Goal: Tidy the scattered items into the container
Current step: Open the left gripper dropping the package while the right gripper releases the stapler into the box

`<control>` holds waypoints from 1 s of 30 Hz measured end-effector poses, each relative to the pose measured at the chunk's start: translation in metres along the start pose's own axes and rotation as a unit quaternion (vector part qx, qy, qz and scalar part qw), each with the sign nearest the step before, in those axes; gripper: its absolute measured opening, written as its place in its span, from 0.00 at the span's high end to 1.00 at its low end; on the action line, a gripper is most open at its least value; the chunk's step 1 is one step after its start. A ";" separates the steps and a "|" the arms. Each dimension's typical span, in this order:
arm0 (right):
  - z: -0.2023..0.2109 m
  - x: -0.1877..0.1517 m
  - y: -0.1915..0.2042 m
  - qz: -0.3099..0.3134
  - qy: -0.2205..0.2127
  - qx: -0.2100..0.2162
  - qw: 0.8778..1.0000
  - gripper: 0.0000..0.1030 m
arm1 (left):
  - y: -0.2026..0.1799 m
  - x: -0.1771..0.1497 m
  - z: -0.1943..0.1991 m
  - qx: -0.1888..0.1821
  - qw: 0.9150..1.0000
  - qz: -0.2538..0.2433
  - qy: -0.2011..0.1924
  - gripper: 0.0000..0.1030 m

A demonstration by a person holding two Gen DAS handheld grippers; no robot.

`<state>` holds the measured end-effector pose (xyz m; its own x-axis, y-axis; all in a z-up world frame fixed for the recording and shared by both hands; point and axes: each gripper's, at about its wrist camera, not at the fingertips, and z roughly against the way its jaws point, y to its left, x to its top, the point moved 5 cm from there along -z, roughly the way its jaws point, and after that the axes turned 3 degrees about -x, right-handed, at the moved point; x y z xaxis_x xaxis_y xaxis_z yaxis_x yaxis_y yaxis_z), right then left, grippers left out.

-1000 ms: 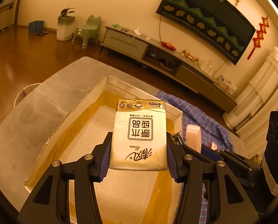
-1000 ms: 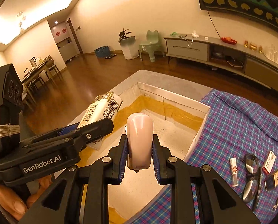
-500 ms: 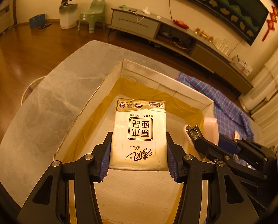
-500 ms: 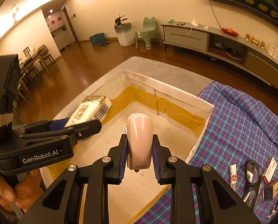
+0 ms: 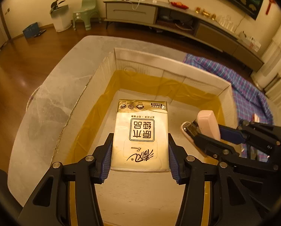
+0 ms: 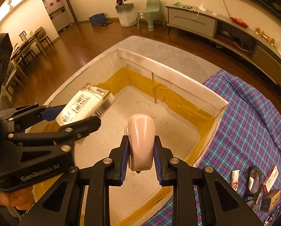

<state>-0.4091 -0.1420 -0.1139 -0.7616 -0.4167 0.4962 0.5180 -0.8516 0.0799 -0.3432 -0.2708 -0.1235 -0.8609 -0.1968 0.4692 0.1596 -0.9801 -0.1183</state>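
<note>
Altogether two tools, each gripping one item: tissue pack (image 5: 140,135), stapler (image 6: 140,141), over perhaps-empty box (image 5: 170,66).

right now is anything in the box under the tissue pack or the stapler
Nothing visible: the box floor is bare beneath the tissue pack in the left tongs and the pink stapler in the right tongs.

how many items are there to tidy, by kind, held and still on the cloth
Tissue pack, held by the left gripper: 1
Pink stapler, held by the right gripper: 1
Small tube on the plaid cloth: 1
Glasses: 1
Small boxes: 2
Total: 6, none resting in the box yet.
</note>
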 end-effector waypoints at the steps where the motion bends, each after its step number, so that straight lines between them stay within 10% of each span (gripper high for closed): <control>1: -0.003 0.000 0.000 0.004 0.006 -0.003 1.000 0.75 | 0.001 0.000 -0.004 0.004 1.000 -0.003 0.004 0.48; 18: -0.037 0.002 0.012 0.101 0.107 -0.029 0.989 0.75 | 0.008 0.005 -0.047 0.061 0.993 -0.043 0.090 0.47; 30: -0.032 0.002 0.005 0.104 0.102 -0.031 0.989 0.74 | 0.020 0.002 -0.059 0.054 0.991 -0.022 0.120 0.45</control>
<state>-0.4204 -0.1572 -0.1399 -0.7068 -0.6350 0.3119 0.6519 -0.7558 -0.0616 -0.3705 -0.2893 -0.1768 -0.9562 -0.1552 0.2481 0.1594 -0.9872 -0.0030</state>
